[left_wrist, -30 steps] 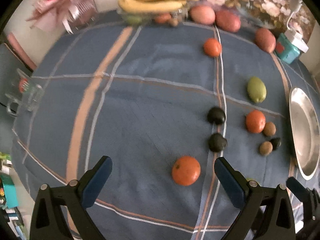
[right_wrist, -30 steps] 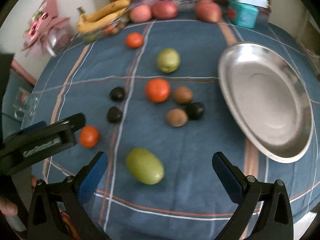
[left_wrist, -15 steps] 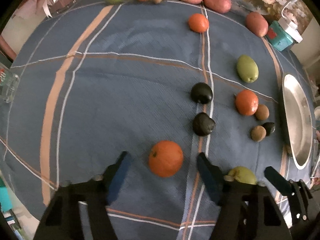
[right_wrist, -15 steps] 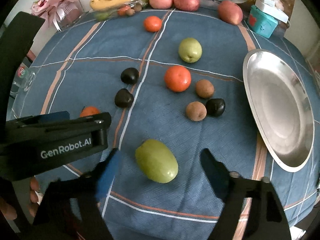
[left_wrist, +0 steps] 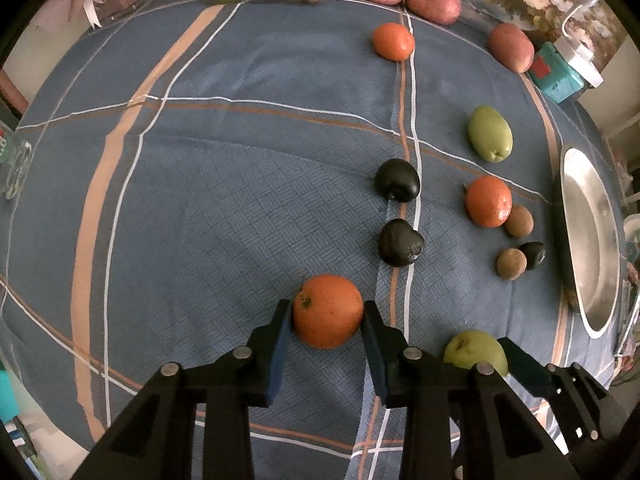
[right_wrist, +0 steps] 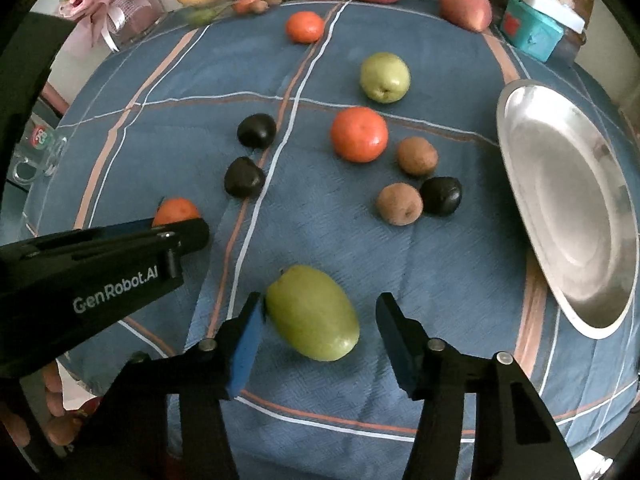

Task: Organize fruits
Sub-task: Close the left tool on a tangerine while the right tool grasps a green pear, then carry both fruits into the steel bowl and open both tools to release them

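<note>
Oranges (right_wrist: 359, 133) 3; green fruits (right_wrist: 385, 77) 2; dark fruits (right_wrist: 256, 131) 3; brown fruits (right_wrist: 417, 156) 2; plate (right_wrist: 520, 128) 1.

1. A table under a blue checked cloth (right_wrist: 168, 152) carries everything.
2. The landmark is a steel plate (right_wrist: 560, 184) lying at the cloth's right edge.
3. Just left of the plate lie two brown kiwis (right_wrist: 417, 156) and a dark fruit (right_wrist: 441, 196), with an orange (right_wrist: 359, 134) beyond them.
4. Farther left of the plate sit two more dark fruits (right_wrist: 256, 131).
5. Behind the plate stands a teal box (right_wrist: 532, 34).
</note>
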Demonstrator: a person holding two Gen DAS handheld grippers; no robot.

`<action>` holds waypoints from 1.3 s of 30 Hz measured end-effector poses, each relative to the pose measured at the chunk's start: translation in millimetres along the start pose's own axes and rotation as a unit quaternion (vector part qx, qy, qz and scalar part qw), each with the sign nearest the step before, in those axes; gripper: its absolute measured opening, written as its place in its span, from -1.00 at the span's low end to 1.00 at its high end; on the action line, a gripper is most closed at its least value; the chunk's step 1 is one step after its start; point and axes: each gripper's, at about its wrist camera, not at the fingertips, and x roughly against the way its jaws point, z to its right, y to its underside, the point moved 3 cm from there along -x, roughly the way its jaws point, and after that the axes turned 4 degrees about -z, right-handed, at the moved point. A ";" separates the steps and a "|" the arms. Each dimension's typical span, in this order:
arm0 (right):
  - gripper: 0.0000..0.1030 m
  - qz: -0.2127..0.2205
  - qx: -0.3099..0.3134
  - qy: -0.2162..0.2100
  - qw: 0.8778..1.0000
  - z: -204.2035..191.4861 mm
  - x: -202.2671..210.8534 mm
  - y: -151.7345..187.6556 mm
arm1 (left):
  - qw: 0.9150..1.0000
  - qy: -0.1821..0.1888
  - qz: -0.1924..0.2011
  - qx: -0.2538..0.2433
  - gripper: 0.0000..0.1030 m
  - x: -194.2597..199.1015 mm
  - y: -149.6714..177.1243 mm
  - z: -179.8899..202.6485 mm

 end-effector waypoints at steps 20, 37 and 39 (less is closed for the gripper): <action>-0.07 0.112 -0.116 -0.051 0.986 39.8 56.6 -31.9 | 0.994 0.035 0.100 0.017 -0.30 72.7 -23.9 4.7; -0.07 0.136 -0.278 0.032 0.950 175.7 76.5 -45.7 | 0.986 0.066 0.111 -0.105 -0.30 60.4 -55.0 145.3; -0.07 0.132 -0.303 0.037 0.943 195.9 74.8 -40.8 | 0.983 0.073 0.114 -0.123 -0.30 56.7 -54.1 164.3</action>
